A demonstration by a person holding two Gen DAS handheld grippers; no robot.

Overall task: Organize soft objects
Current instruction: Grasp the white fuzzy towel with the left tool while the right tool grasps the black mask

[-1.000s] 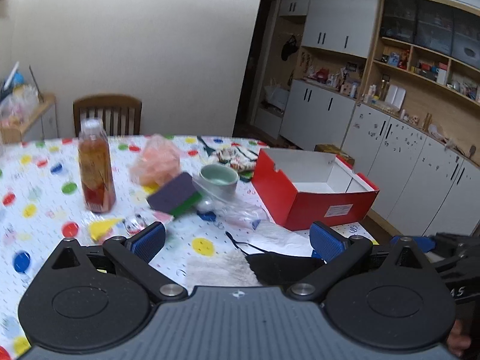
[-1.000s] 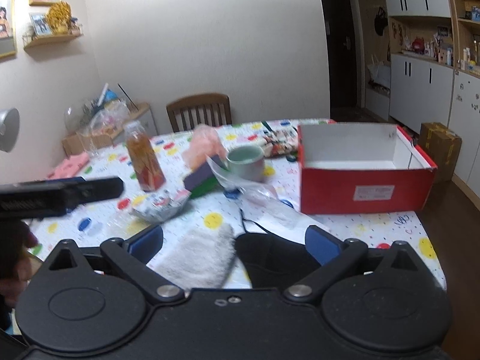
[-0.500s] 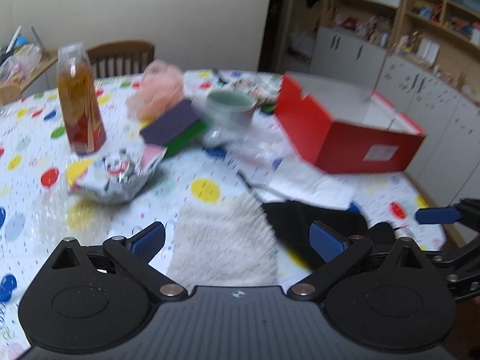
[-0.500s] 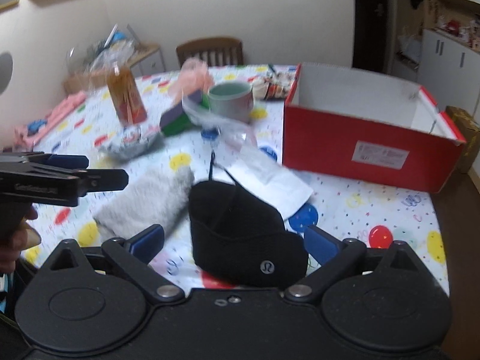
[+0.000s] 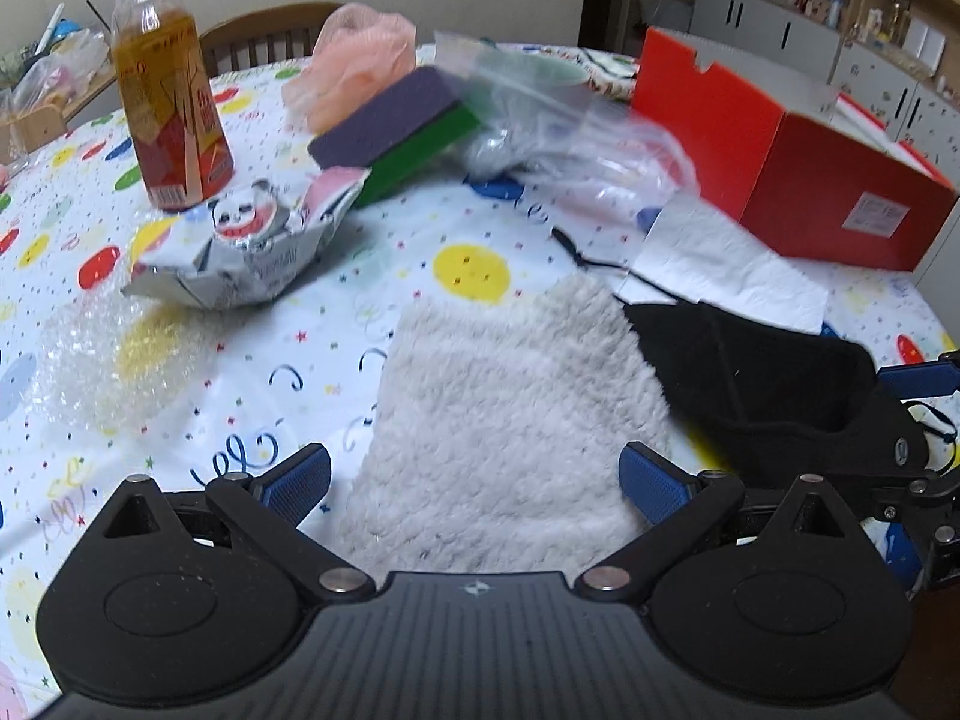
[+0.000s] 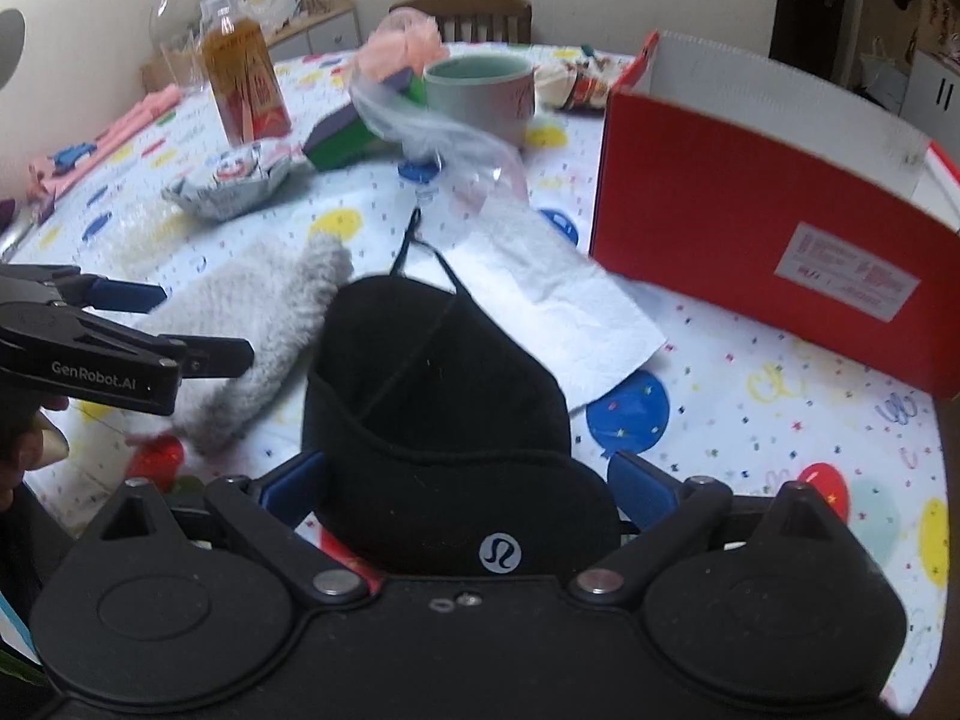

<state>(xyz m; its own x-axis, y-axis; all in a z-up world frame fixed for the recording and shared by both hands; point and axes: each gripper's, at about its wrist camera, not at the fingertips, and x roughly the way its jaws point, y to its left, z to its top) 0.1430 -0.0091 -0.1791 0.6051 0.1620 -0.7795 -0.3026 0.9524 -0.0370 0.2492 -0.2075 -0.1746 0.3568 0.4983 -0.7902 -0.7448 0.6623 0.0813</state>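
A fluffy white cloth (image 5: 510,408) lies flat on the dotted tablecloth, its near end between the open fingers of my left gripper (image 5: 474,483). Beside it on the right lies a black fabric hat (image 6: 432,396) with a round logo and a thin cord; my right gripper (image 6: 468,483) stands open around its near edge. The hat (image 5: 774,384) also shows at the right of the left wrist view. In the right wrist view the white cloth (image 6: 252,324) lies under the left gripper (image 6: 126,324). A red open box (image 6: 774,216) stands at the right.
A pink mesh pouf (image 5: 354,66), a purple-and-green sponge (image 5: 402,126), a juice bottle (image 5: 171,90), a crumpled snack packet (image 5: 246,252), a clear plastic bag (image 5: 558,126), a mug (image 6: 480,93), a paper towel (image 6: 558,306) and bubble wrap (image 5: 96,354) crowd the table. A chair (image 6: 462,15) stands behind.
Both grippers have dropped lower and moved forward: the left now straddles the white cloth's near end, the right straddles the black hat. Both stay open.
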